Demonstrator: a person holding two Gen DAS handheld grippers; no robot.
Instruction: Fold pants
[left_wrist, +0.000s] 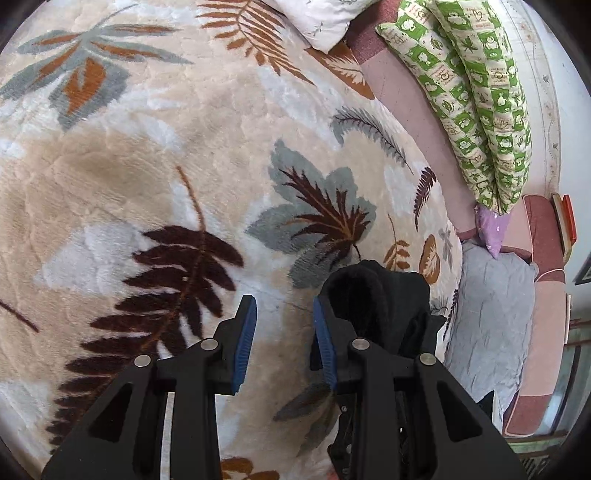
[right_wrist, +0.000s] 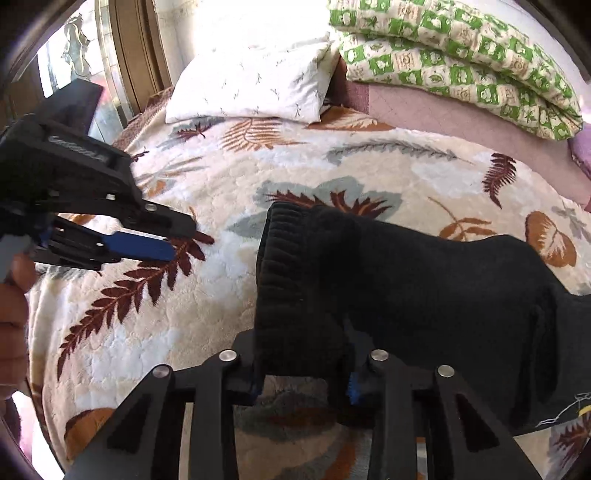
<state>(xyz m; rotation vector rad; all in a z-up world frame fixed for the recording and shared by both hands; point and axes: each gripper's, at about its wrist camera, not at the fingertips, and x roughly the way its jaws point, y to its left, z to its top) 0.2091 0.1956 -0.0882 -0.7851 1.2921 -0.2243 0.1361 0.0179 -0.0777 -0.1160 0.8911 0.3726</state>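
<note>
Your right gripper (right_wrist: 303, 365) clamps the black pants' (right_wrist: 406, 280) ribbed cuff; your left gripper (left_wrist: 284, 332) gapes empty; its embossed lettering is unreadable.

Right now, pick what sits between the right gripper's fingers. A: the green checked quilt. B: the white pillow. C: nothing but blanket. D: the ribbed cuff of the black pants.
D: in the right wrist view the right gripper has the ribbed cuff of the black pants bunched between its fingers.

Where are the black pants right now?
In the right wrist view, the black pants lie on the leaf-print blanket, their ribbed end between the right gripper's pads; the left gripper hovers left, empty.
</note>
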